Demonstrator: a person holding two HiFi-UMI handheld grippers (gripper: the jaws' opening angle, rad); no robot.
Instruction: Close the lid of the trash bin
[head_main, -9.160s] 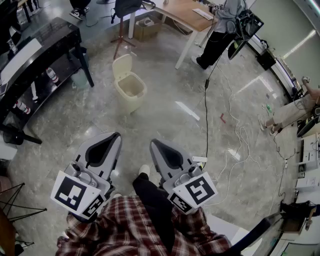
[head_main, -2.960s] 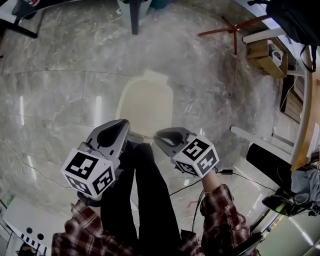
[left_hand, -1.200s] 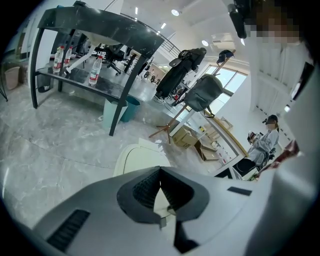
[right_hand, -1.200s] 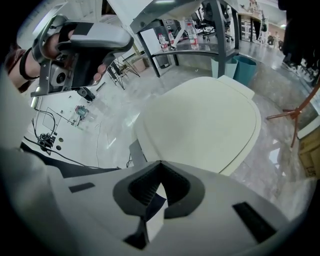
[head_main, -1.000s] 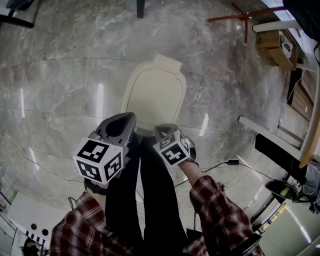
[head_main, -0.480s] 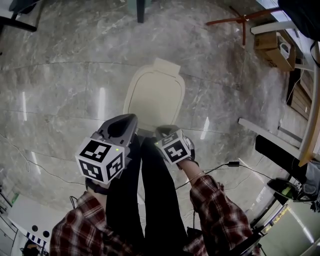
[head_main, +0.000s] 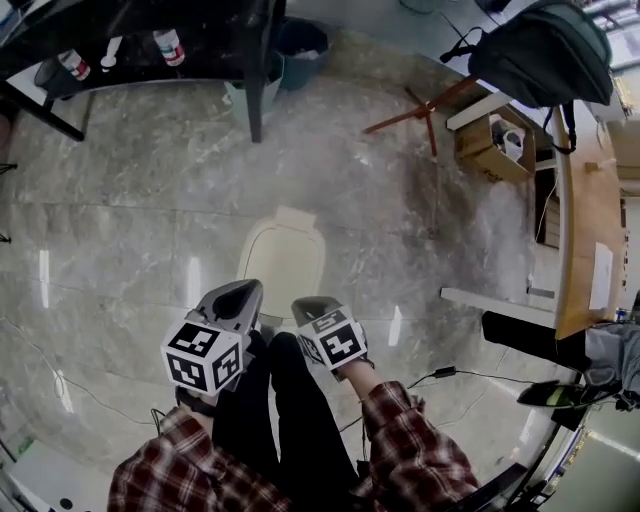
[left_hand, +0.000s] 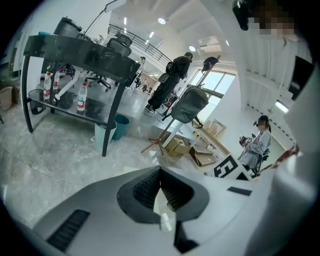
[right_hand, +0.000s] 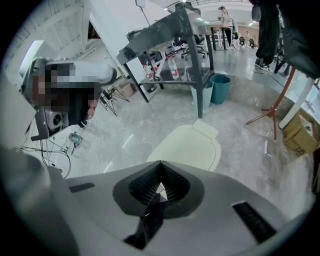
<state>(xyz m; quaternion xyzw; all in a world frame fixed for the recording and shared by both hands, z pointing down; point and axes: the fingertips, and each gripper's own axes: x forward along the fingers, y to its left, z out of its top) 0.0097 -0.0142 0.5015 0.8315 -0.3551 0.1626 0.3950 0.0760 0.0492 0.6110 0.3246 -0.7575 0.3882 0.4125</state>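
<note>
head view puts your left gripper (head_main: 243, 293) low at the left, its fingers (left_hand: 145, 190) pressed together on nothing. just ahead of it, on the grey marble floor (head_main: 130, 220), the cream oval plastic trash bin (head_main: 282, 255) stands with its lid (right_hand: 187, 147) lying flat on the rim, so i judge the closing done. your right gripper (head_main: 308, 305), just beside the left, also has its fingers (right_hand: 145, 187) pressed together and empty. compared with half a second ago the bin looks smaller and farther off, and the black table (head_main: 150, 25) has come into sight. you have straightened up and drawn both grippers off the lid.
</note>
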